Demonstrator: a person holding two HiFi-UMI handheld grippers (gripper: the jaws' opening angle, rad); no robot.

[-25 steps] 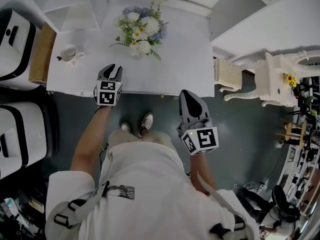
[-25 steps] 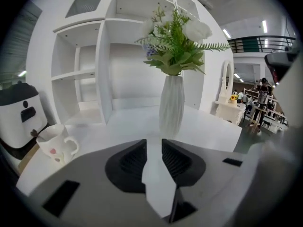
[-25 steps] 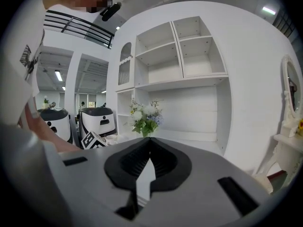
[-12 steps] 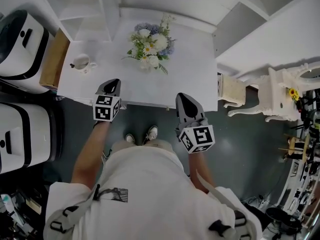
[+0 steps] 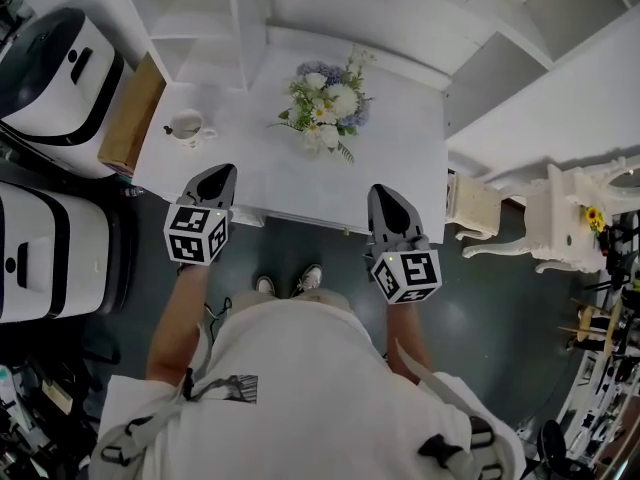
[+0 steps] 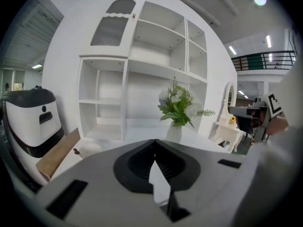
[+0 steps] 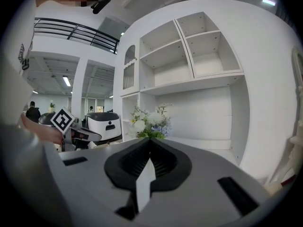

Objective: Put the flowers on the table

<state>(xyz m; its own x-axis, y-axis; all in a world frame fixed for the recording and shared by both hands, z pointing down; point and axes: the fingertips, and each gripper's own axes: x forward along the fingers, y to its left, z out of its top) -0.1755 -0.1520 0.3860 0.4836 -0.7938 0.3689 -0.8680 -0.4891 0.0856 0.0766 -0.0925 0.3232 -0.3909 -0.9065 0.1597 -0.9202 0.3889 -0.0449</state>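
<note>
A bouquet of white, blue and yellow flowers [image 5: 328, 108] stands upright in a small white vase on the white table [image 5: 265, 168], toward its far side. Both grippers hang at the table's near edge, well apart from the vase. My left gripper [image 5: 224, 172] is shut, with nothing between its jaws. My right gripper [image 5: 384, 192] is also shut and empty. In the left gripper view the flowers [image 6: 177, 105] rise beyond the closed tips of the left gripper [image 6: 155, 141]. In the right gripper view the flowers [image 7: 149, 122] show just over the right gripper [image 7: 150, 139].
A white cup [image 5: 186, 125] sits on the table's left part. A white shelf unit [image 5: 200, 8] stands behind the table. Two white-and-black machines [image 5: 50, 78] and a brown board [image 5: 130, 118] flank the left side. An ornate white stand [image 5: 560, 208] is at the right.
Both grippers have drawn back from over the table to its near edge, the left one more. The flowers stay where they stood.
</note>
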